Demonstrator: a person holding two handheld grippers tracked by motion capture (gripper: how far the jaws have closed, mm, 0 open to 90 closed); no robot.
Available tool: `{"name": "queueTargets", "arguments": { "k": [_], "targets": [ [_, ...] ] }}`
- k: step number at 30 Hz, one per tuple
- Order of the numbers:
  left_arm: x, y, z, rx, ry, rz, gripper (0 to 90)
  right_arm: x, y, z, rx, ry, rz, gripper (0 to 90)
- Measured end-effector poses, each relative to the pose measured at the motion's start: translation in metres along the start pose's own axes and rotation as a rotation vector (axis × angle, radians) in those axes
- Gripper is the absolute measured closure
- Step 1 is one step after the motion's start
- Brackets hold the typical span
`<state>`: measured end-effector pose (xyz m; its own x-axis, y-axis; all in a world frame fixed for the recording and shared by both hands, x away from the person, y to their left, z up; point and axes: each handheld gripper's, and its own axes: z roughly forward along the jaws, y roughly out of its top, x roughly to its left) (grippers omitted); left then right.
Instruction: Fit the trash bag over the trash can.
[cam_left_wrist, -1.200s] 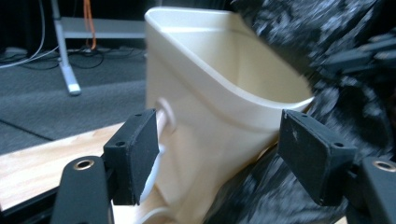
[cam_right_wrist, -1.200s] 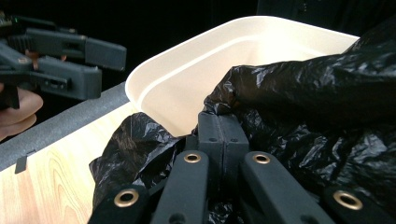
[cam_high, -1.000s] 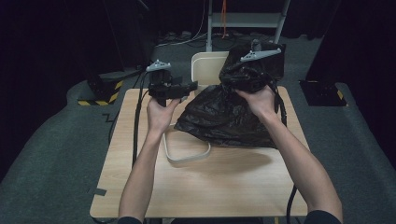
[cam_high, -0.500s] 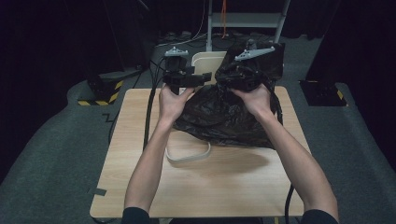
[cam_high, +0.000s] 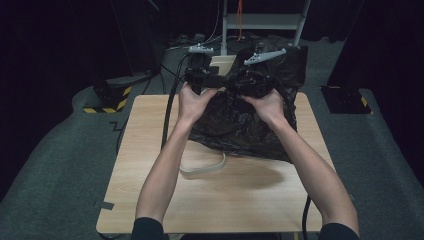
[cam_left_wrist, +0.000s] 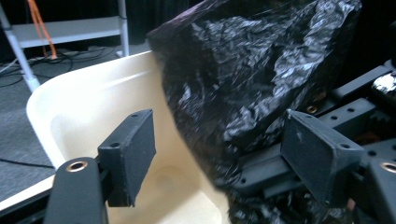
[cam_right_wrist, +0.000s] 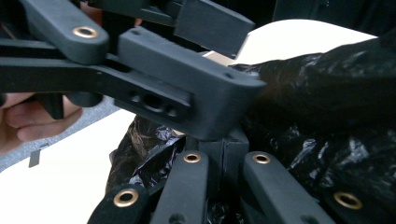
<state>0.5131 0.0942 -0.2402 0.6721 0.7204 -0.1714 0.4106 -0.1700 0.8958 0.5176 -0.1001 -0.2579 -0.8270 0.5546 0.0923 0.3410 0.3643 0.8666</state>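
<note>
At the far edge of the tabletop (cam_high: 150, 165), both grippers are raised together over a cream bin (cam_left_wrist: 93, 116) that stands just past that edge. Black plastic bag (cam_high: 240, 130): its upper part bunched and lifted at the grippers, the rest draping down onto the far right part of the tabletop. A pale strip (cam_high: 202, 169) lies loose on the wood near the middle, apart from the bag.

Right gripper (cam_right_wrist: 219, 154): jaws fully closed, pinching a fold of the bag's film; crumpled plastic crowds around its linkage. It carries the bag.

Left gripper (cam_left_wrist: 219, 158): jaws stand wide apart, pads bare, nothing pressed between them. The bag's mass bulges into the gap from the side of the right gripper, its edge hanging at the bin's rim, with the bin's hollow open below and to the other side.

Relation that matters: the bag hangs just beside the open left gripper, toward the right gripper, while the bin mouth sits directly beneath. The left gripper is the free one and nearest the bag's loose edge; judged likely next to take that edge and spread it across the rim.
</note>
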Motion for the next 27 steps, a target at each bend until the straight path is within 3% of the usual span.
{"name": "queueTargets", "arguments": {
  "k": [3, 7, 12, 18, 23, 27],
  "targets": [
    [-0.002, 0.002, 0.003, -0.001, 0.001, 0.008, 32.9, 0.000, 0.000, 0.000, -0.002, 0.004, -0.001, 89.6],
    [-0.007, 0.003, 0.009, 0.009, 0.002, 0.041, 48.6, 0.001, -0.001, 0.000, -0.004, 0.008, 0.002, 89.6],
    [-0.009, 0.004, 0.015, 0.041, -0.009, 0.051, 67.2, 0.001, -0.001, 0.000, -0.006, 0.009, 0.004, 89.4],
    [-0.007, 0.003, 0.016, 0.053, 0.038, 0.072, 87.8, 0.000, -0.003, -0.001, -0.014, 0.000, 0.008, 82.2],
    [-0.003, 0.002, 0.009, 0.057, 0.085, 0.074, 89.5, 0.003, -0.003, -0.011, -0.022, -0.030, 0.004, 64.8],
    [0.004, -0.001, 0.004, 0.063, 0.118, 0.055, 89.6, 0.008, -0.002, -0.030, -0.037, -0.073, -0.030, 57.5]
  ]
}}
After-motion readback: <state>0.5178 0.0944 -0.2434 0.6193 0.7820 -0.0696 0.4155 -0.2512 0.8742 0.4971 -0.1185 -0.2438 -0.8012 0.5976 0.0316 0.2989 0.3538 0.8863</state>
